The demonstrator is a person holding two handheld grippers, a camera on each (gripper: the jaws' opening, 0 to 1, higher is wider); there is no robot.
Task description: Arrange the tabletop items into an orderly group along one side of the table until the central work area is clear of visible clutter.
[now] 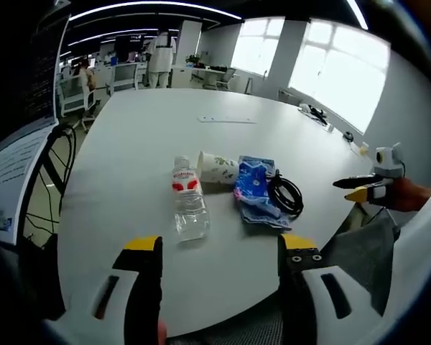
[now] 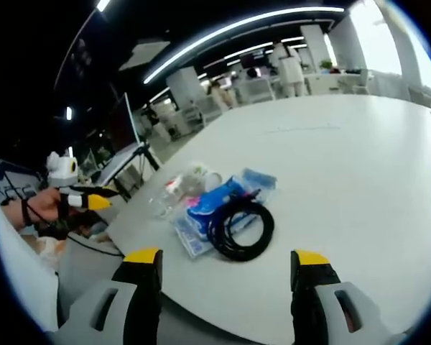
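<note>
Both views face the table (image 1: pixel 165 144) clutter from opposite sides.

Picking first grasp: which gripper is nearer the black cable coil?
Right, likely. The right gripper faces the black cable coil just beyond its open jaws. The left gripper points at the water bottle; the coil lies off to its right.

In the left gripper view, a water bottle (image 1: pixel 189 203) lies on the desk (image 1: pixel 165 136) near its close edge, a paper cup (image 1: pixel 217 167) on its side just right, then a packet (image 1: pixel 256 190) with a coiled cable (image 1: pixel 286 194) at its right.
</note>
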